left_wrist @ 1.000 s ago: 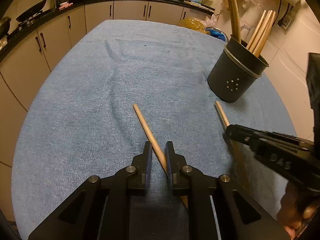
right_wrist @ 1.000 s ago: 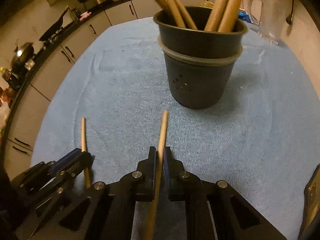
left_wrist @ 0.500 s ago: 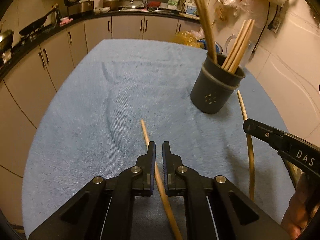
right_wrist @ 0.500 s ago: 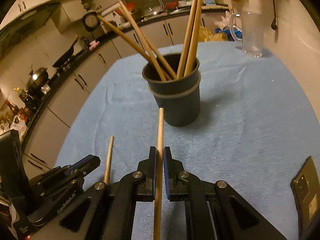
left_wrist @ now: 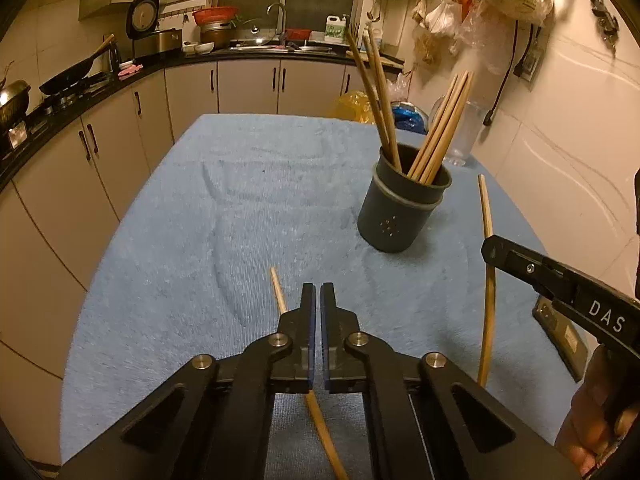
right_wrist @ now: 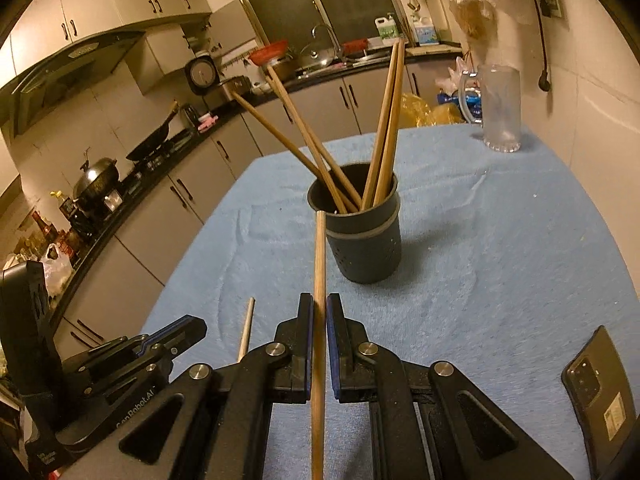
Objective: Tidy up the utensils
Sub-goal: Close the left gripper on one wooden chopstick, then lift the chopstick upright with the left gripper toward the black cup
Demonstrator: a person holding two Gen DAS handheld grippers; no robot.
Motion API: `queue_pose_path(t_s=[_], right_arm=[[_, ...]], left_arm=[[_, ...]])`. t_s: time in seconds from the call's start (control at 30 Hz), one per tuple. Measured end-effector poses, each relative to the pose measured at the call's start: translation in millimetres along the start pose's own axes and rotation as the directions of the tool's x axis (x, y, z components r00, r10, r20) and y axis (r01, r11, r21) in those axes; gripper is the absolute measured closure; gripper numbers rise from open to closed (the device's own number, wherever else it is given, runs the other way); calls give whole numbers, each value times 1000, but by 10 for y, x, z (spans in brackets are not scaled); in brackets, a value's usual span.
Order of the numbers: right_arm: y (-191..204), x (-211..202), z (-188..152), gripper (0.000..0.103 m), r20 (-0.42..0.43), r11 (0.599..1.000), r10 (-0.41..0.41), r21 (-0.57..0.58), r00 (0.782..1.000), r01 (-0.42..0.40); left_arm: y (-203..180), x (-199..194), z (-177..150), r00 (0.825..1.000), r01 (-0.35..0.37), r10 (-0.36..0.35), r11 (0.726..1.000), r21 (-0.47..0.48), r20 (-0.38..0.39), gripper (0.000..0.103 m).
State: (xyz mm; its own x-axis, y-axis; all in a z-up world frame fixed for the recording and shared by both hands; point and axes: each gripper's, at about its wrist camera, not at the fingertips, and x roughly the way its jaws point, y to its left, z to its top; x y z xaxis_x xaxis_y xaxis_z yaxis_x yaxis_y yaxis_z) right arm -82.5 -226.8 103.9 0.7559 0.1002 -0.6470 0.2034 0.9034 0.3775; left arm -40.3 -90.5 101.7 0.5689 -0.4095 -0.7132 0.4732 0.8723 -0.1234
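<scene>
Each gripper pinches one chopstick: the right gripper (right_wrist: 319, 312) clamps its chopstick (right_wrist: 319, 264) pointing straight ahead at the dark holder (right_wrist: 366, 246), the left gripper (left_wrist: 317, 300) a chopstick (left_wrist: 277, 288) angled ahead-left. Four chopsticks (right_wrist: 384, 120) lean inside the holder. "DAS" shows on the right gripper's side
</scene>
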Motion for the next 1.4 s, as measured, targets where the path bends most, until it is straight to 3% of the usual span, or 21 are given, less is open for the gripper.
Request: queue_pose_path(t_s=[0.33,0.47,0.7,0.77,0.9,1.03,1.07,1.13,1.2,1.4], right_arm=[[-33,-175,-1,96,44,1000,19,7,999,-19],[-67,-184,-6,96,42,1000,20,18,999,-21],[-127,-175,-8,96,42,999,38,34,998,-40],[-153,-169,-10,96,41,998,43,39,998,-45],[-214,-170,-4,96,41,997,53,50,998,-55],[-251,-171,1,96,40,997,59,57,997,-61],[-257,-171,0,96,39,996,60,58,997,-62],[-263,-173,5,96,39,996,61,58,997,-63],[-273,-184,4,96,45,996,62,59,997,-64],[-318,-265,23,96,69,996,57,66,996,-61]], left_arm=[[84,-179,80,998,48,-47,998,-34,30,102],[225,57,112,988,108,-118,989,-104,-100,102],[354,643,7,947,37,-97,979,-198,-305,94],[367,750,-13,938,15,-87,977,-211,-336,86],[324,946,-28,925,-20,-58,979,-201,-376,85],[209,1048,22,927,-68,10,988,-142,-375,86],[181,1069,34,926,-79,26,989,-126,-376,93],[137,1088,39,924,-109,64,989,-98,-376,96],[143,1071,37,927,-106,62,989,-100,-371,97],[93,734,73,964,-45,17,994,-98,-266,97]])
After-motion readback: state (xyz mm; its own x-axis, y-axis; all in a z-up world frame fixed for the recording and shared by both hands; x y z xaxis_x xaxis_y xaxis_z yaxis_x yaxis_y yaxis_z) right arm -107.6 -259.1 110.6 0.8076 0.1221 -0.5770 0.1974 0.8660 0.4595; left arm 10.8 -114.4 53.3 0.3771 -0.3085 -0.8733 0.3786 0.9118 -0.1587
